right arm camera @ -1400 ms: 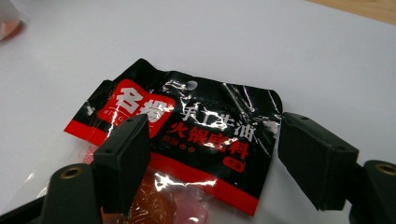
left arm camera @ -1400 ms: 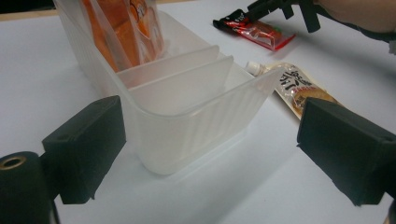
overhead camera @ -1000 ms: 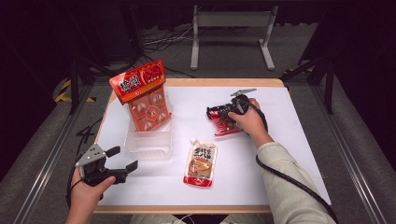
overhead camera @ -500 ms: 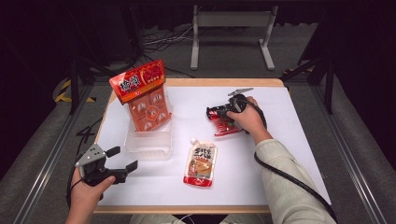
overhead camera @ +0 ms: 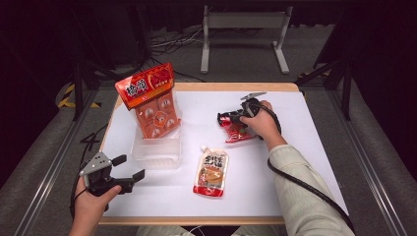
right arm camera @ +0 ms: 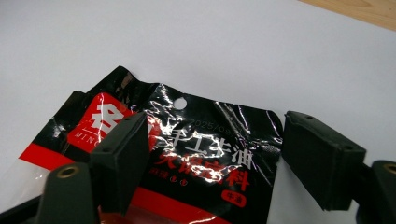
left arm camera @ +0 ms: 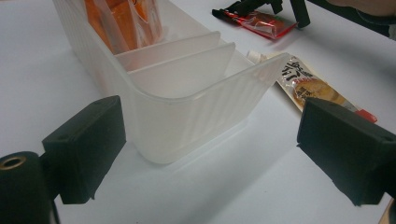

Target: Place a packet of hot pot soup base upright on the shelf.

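Right gripper stood open over the black-red sachet — thin, crinkly, slippery film; best pinched at the flat top seam.

Left gripper: jaws wide apart, low at near left. Right gripper: jaws spread, just reopened, angled down.

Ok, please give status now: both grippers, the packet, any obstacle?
Right gripper open, jaws astride the black-red packet, not clamped. Left gripper open, facing clear bin. Nothing blocking.
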Available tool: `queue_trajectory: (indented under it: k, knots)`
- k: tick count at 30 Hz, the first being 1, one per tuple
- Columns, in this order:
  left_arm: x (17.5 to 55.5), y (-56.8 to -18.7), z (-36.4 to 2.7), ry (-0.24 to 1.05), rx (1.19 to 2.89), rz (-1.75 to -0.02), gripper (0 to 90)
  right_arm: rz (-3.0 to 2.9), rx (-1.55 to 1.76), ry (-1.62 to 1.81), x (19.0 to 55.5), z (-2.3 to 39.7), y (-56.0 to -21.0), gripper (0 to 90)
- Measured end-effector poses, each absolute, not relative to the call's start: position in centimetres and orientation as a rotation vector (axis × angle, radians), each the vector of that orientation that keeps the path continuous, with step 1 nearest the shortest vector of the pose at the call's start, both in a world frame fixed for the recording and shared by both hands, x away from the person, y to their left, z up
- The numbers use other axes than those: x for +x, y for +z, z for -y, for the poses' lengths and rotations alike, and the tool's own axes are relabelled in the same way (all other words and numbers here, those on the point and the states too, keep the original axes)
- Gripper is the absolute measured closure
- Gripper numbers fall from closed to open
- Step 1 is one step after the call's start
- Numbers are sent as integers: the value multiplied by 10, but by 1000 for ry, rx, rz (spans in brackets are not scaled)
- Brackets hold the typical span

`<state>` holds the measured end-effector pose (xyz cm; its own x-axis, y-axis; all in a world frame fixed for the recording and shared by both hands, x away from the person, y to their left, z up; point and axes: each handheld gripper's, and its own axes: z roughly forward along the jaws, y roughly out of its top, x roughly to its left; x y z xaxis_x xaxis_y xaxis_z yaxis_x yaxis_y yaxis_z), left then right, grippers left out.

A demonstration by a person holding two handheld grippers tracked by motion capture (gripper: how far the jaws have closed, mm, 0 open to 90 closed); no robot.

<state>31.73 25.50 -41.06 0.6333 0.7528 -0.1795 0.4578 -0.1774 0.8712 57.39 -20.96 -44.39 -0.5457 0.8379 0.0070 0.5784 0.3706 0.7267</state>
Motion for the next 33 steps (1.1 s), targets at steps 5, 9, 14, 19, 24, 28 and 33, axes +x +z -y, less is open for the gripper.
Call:
queue_trajectory:
  k: [5, 9, 14, 19, 24, 28, 33]
  knots:
    - [319, -411, -253, 349, 1831, -967, 87, -2231, 1234, 979, 571, 210, -445, 350]
    - [320, -411, -252, 348, 1832, -964, 87, -2222, 1228, 982, 569, 210, -446, 379]
    - [320, -412, -250, 345, 1839, -963, 87, -2236, 1200, 989, 567, 209, -446, 389]
    - [320, -412, -251, 346, 1837, -964, 87, -2257, 1182, 980, 565, 207, -444, 450]
    - [320, -412, -250, 347, 1837, -959, 87, -2286, 1151, 958, 562, 201, -442, 582]
    - [320, -411, -249, 341, 1836, -962, 87, -2310, 1130, 965, 561, 199, -441, 693]
    - [320, -412, -249, 342, 1836, -961, 87, -2339, 1133, 968, 561, 198, -440, 796]
